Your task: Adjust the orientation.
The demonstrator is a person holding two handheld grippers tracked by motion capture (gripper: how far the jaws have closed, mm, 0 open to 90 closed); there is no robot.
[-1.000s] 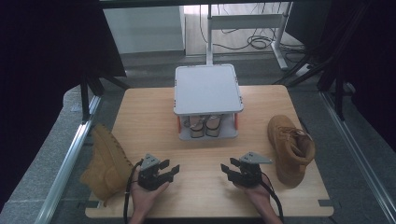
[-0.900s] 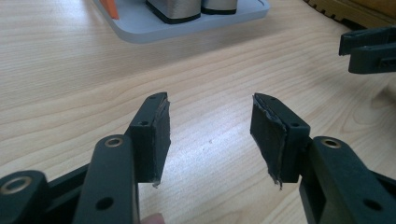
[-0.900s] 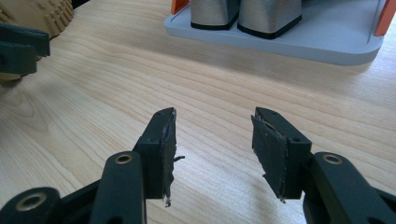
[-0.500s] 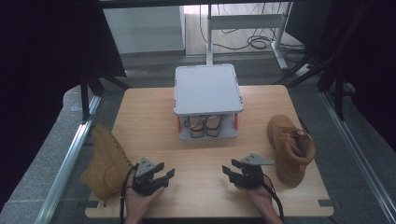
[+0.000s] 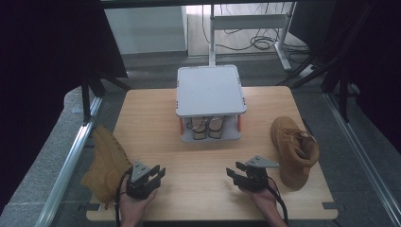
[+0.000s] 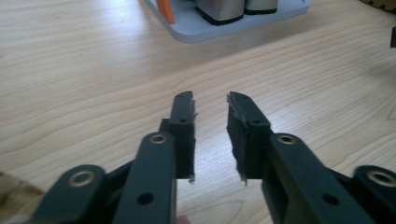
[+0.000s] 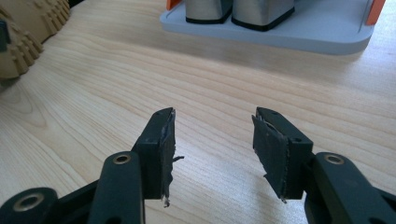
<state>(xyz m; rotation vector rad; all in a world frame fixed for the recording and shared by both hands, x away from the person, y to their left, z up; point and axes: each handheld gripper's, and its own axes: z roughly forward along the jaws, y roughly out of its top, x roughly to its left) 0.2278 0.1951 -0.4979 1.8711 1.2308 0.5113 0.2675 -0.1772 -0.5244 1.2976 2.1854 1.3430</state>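
Overhead, two tan boots: the left boot [image 5: 105,163] lies at nine o'clock of the left gripper [image 5: 150,176], the right boot [image 5: 294,149] at three o'clock of the right gripper [image 5: 242,175]. One grey rack [image 5: 211,90] at twelve o'clock shelters a pair of shoes [image 5: 206,126]. Judged stiff-soled with a soft collar; grip the collar. Left gripper view: jaws just narrowed, nothing between. Right gripper view: jaws parted, empty.

The rack [image 5: 210,90] is sitting at twelve o'clock on the table [image 5: 156,123], one boot [image 5: 294,150] lying at four, another boot [image 5: 105,163] at eight.
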